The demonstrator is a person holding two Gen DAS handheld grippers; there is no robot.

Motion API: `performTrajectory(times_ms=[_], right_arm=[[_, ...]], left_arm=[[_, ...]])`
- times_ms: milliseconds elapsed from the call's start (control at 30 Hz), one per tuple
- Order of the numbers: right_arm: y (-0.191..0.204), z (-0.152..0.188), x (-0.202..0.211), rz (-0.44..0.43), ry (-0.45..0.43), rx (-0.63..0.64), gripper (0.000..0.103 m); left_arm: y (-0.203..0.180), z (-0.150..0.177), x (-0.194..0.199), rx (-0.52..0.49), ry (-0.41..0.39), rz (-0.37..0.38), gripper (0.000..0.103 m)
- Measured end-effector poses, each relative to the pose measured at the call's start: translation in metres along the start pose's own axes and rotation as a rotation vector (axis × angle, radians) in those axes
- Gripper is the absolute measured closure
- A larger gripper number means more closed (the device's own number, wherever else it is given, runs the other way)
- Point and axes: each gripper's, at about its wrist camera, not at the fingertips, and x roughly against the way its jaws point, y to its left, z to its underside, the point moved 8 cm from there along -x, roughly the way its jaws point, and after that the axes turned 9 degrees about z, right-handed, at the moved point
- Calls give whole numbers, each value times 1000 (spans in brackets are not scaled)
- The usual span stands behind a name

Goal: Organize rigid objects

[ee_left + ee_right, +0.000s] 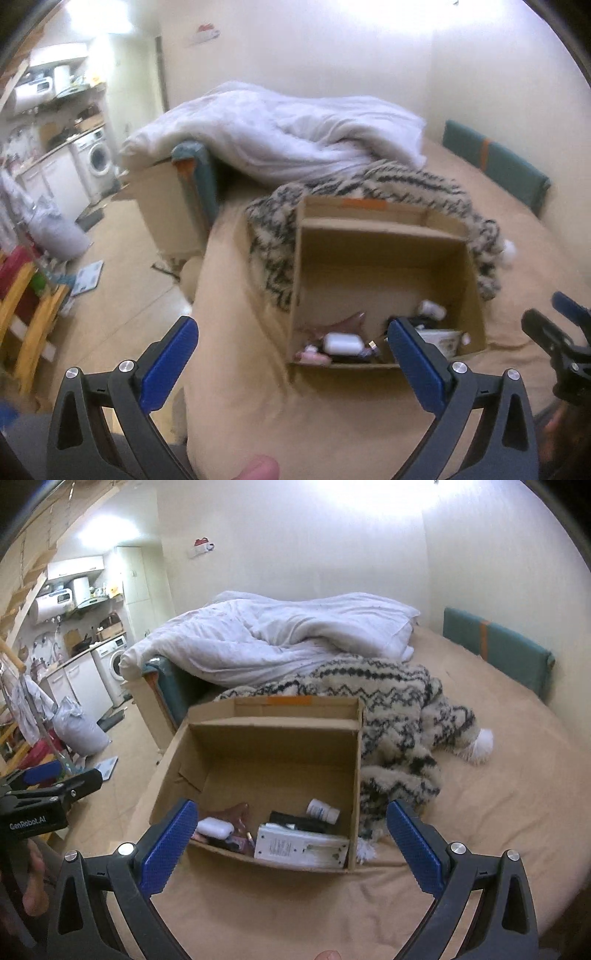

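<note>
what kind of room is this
Most likely a small studio flat: a bed with a rumpled white duvet takes up the foreground, and the same room holds a kitchen counter with a washing machine under it. A cardboard box sits on the bed.

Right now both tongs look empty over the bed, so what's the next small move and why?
Probably swing the tongs away from the cardboard box to look for another loose item. The left tongs and right tongs both stand open with nothing between them, and the pill bottle, white case and white flat device already lie inside the box. No other loose rigid item shows on the bed.
</note>
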Motion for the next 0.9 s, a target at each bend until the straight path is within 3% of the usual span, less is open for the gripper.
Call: performTrajectory(times_ms=[100, 433, 900], right_arm=[[0, -3, -3, 0, -7, -8, 0], [-6, -3, -8, 8, 1, -34, 0], [-4, -3, -7, 9, 1, -23, 0]], left_arm=[[4, 9, -14, 43, 53, 32, 1], [-8, 3, -9, 0, -2, 32, 1], [-3, 2, -8, 26, -2, 38, 1]])
